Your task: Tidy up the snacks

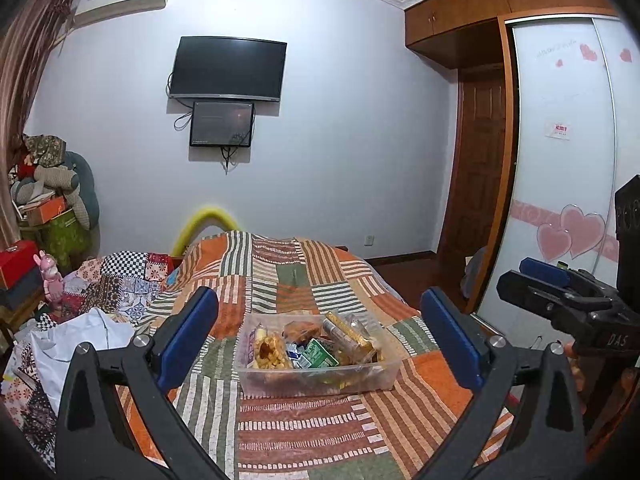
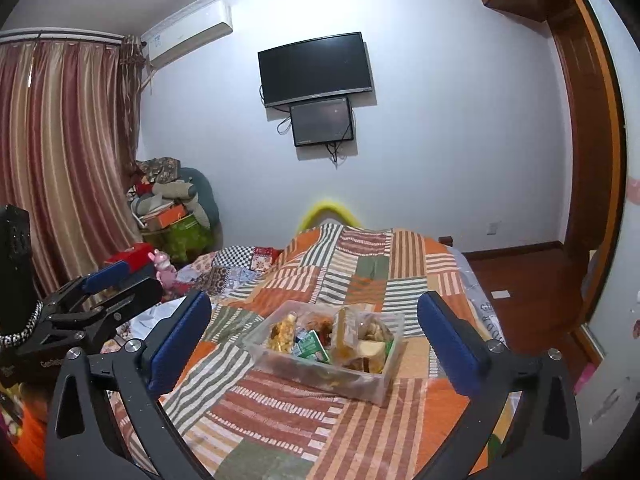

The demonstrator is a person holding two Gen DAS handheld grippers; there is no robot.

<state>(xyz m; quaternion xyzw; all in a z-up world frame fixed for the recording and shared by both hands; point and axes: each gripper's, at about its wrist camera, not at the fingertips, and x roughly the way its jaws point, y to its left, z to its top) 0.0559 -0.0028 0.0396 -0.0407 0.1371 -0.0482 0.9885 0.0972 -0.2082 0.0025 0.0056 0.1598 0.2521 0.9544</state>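
1. A clear plastic bin [image 1: 316, 376] full of snack packets [image 1: 272, 350] sits on the bed's patchwork quilt [image 1: 304, 432].
2. The left hand-held gripper [image 1: 320, 340] hovers before the bin, jaws spread wide, holding nothing.
3. The right hand-held gripper [image 2: 316, 340] does likewise, wide apart and empty.
4. A green carton [image 2: 310, 344] lies among the packets.

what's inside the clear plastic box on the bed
The clear box holds wrapped snacks: a green carton, a yellowish fried-snack pack, and a long biscuit sleeve. Lower items are covered.
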